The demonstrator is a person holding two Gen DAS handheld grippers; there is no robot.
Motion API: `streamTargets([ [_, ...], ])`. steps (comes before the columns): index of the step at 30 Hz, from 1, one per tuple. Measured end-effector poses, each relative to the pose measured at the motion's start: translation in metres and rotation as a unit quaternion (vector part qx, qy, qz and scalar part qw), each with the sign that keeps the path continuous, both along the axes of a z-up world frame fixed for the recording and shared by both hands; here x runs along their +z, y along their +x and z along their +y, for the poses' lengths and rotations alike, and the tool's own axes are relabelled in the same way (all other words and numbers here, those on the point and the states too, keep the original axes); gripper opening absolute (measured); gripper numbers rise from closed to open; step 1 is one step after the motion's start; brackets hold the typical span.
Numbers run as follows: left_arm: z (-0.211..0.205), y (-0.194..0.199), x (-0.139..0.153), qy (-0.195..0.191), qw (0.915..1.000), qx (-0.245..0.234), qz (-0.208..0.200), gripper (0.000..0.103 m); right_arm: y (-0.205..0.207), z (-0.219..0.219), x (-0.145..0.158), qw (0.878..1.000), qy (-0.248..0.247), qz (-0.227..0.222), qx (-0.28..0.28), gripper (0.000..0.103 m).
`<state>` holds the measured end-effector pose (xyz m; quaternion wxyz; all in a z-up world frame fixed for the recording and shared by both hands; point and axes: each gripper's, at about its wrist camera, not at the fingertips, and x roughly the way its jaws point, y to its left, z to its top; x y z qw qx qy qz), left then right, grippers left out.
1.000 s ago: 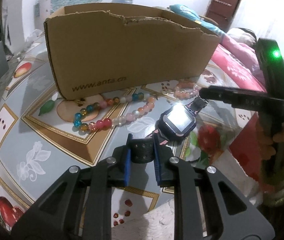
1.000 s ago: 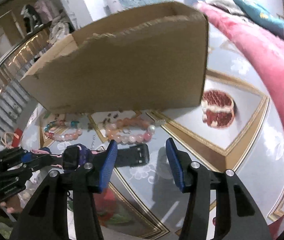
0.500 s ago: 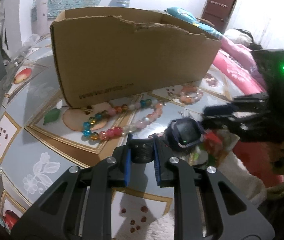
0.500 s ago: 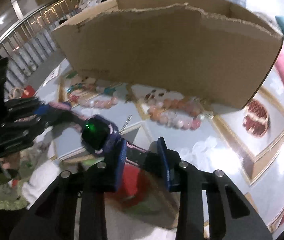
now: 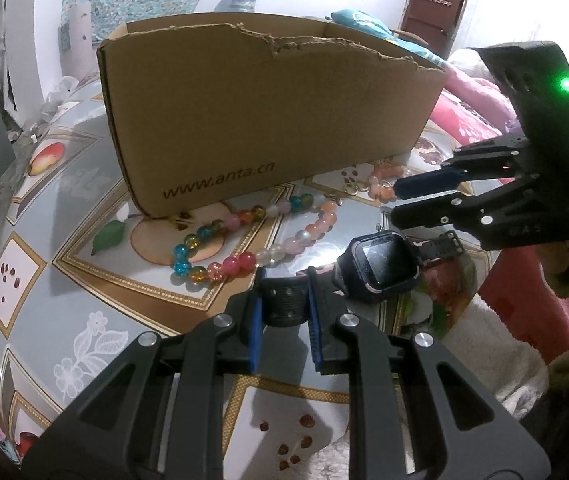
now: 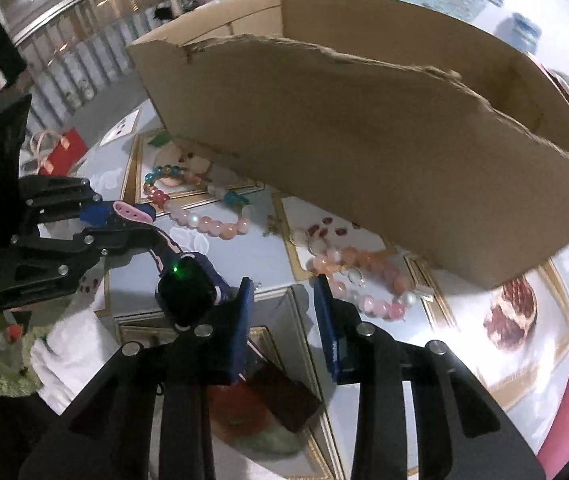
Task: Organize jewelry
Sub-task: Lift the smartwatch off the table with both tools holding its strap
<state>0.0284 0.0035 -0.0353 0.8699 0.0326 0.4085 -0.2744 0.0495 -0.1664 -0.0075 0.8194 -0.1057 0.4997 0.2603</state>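
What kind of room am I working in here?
Most likely a bedroom at home: pink flowered bedding and a teal pillow lie behind the cardboard box, a brown wooden door stands beyond, and the table wears a fruit-print cloth.

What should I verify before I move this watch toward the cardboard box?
1. Left hand-held gripper shut on the watch strap: ok.
2. Right hand-held gripper gripping the other strap end: not ok. Its jaws have just been closing, but the pads stand apart with nothing pressed between them.
3. The watch lifted off the tablecloth: cannot tell.
4. The cardboard box upright, top open: ok.
5. The multicoloured bracelet free of the watch: ok, it lies apart on the tablecloth.
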Motion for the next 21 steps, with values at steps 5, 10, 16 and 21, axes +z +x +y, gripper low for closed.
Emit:
streamTargets([
  [5,0.001,0.0,0.0,-0.004,1.0,0.0,0.0,0.018,-0.001,0.013,-0.007,0.999,-0.03,-0.005,0.025,0.027],
  [10,0.004,-0.001,0.001,-0.004,1.0,-0.003,-0.001,0.018,-0.003,0.011,-0.004,0.999,-0.044,-0.011,0.022,0.026],
  [16,0.004,-0.001,0.001,-0.006,1.0,-0.004,-0.002,0.018,-0.005,0.006,-0.003,0.996,-0.081,-0.033,-0.009,0.024],
  [21,0.003,-0.001,0.001,-0.005,1.0,-0.004,-0.002,0.018,-0.005,-0.001,-0.003,0.996,-0.08,-0.032,-0.033,0.023],
])
